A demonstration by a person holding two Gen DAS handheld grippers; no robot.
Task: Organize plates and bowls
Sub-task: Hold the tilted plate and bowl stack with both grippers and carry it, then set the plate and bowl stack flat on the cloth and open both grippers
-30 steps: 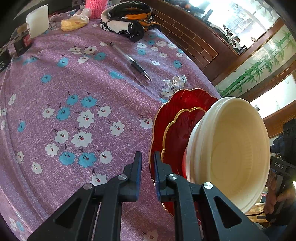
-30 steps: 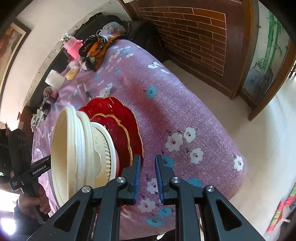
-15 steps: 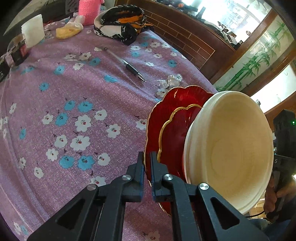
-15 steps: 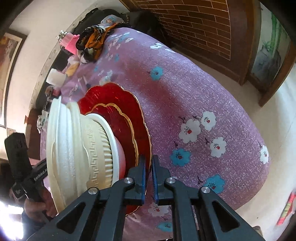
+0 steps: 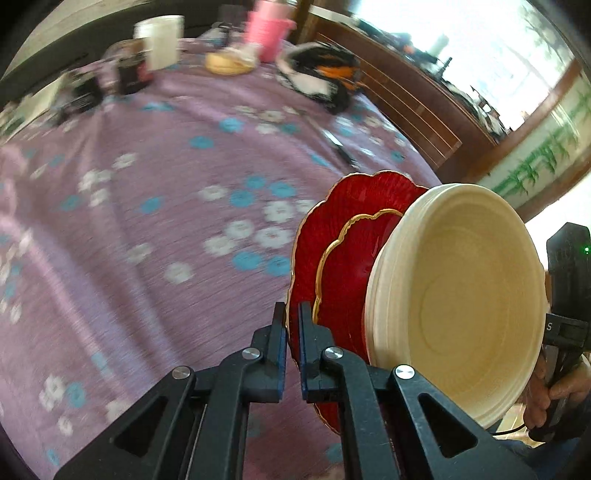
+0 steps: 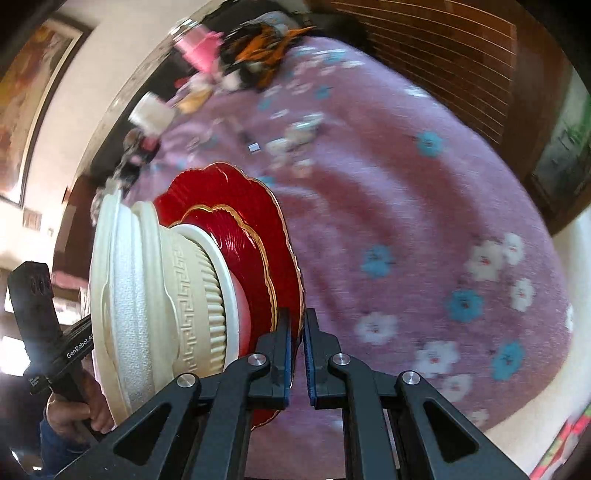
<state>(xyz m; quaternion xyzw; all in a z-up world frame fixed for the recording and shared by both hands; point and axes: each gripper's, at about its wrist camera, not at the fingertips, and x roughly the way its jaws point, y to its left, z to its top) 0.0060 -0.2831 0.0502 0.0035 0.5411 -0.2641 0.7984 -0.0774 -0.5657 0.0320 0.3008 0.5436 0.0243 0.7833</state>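
In the left wrist view, the left gripper [image 5: 292, 334] is seen at the lower centre of the frame, its jaws closed on the scalloped rim of the large red plate [image 5: 334, 221]. A smaller red plate [image 5: 345, 273] with a gold edge is stacked on the large one, and the cream bowls [image 5: 461, 306] are nested on top of that; the whole stack fills the right half of the frame and is shown tilted on edge by the camera angle. At the far right edge the right gripper's black body [image 5: 567, 295] is visible, held by a hand [image 5: 550, 391].

In the right wrist view, the right gripper [image 6: 297, 341] is seen at the lower centre, its jaws likewise clamped on the rim of the large red plate [image 6: 255, 199], at the side opposite the other gripper. The gold-edged plate [image 6: 236, 236] and the ribbed cream bowls [image 6: 155, 295], with a key-pattern band, occupy the left half of the frame. The other gripper's handle [image 6: 37, 306] and the hand [image 6: 74, 410] holding it are seen at the lower left.

The purple floral tablecloth [image 5: 147, 221] is blurred behind the stack. Whether the plate touches the cloth cannot be told. A white cup [image 5: 160, 40], a pink container [image 5: 267, 33], a dark jar [image 5: 131, 66] and a black-and-orange cloth [image 5: 317, 74] are found along the top.
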